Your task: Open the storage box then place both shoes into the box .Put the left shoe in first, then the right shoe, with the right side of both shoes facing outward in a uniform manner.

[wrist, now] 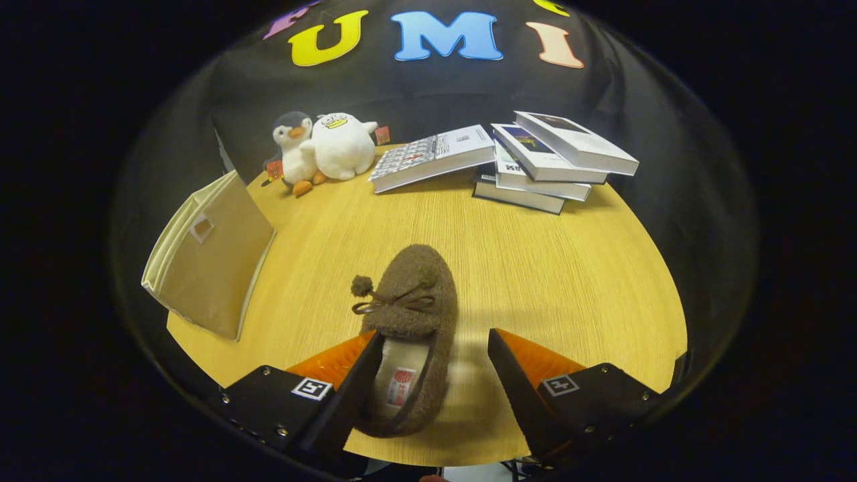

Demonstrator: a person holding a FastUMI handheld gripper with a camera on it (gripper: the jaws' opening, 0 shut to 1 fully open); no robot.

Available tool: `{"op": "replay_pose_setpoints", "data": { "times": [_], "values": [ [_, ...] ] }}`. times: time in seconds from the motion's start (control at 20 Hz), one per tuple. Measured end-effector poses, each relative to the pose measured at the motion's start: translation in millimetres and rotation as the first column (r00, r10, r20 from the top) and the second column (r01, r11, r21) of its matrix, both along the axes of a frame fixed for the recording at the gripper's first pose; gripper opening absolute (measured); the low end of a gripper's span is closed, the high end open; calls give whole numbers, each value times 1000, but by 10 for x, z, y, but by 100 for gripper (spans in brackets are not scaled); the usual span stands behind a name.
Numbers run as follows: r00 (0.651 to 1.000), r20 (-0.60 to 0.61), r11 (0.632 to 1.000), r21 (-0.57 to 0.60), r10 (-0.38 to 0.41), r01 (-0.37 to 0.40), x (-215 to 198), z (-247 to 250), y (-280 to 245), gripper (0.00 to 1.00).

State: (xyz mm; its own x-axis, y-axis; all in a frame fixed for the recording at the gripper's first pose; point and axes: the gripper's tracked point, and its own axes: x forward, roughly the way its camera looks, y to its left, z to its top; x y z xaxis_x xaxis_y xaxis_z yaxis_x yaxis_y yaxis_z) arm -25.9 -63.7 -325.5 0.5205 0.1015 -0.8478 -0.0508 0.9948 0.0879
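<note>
Hand-held gripper [435, 375] fingers are seen spread wide, straddling the heel end of a brown fuzzy slipper [410, 321] that lies flat on the bench [549, 268]. One finger is set against, or just over, the slipper's left rim near the insole; the other stands clear of the slipper's right side with bare bench between, so nothing is pinched yet. The slipper's toe, with its small bow and pompom, is pointed away from the fingers.

Taking the slipper as the landmark: the storage box [211, 258], a beige fabric one, is seen to its left and slightly beyond, folded flat and leaning rather than standing open. Beyond the slipper's toe and to the left, two plush toys [325, 148] are set side by side; beyond and to the right, a loose stack of books [522, 164] is laid. A second shoe cannot be made out.

The step in hand is judged to be the grasp of a slipper, though the box does not look opened, so the task's first step seems outstanding. Whether this is the left or right shoe cannot be told with confidence. Next, the fingers would need to be closed across the heel, or the box attended to first.
</note>
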Motion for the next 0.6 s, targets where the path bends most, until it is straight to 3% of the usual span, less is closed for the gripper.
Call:
{"op": "replay_pose_setpoints", "data": {
  "times": [0.25, 0.35, 0.45, 0.55, 0.6],
  "values": [
    [998, -62, 1000, 1, -12, 12, -25, -279, -69, 98],
    [996, -82, 1000, 7, -19, 20, -24, -339, -72, 85],
    [995, -92, 999, 25, -22, 25, -20, -353, -36, 81],
    [992, -120, 999, 41, -28, 33, -26, -401, 7, 49],
    [991, -128, 999, 42, -27, 33, -26, -395, 12, 48]
  ]
}}
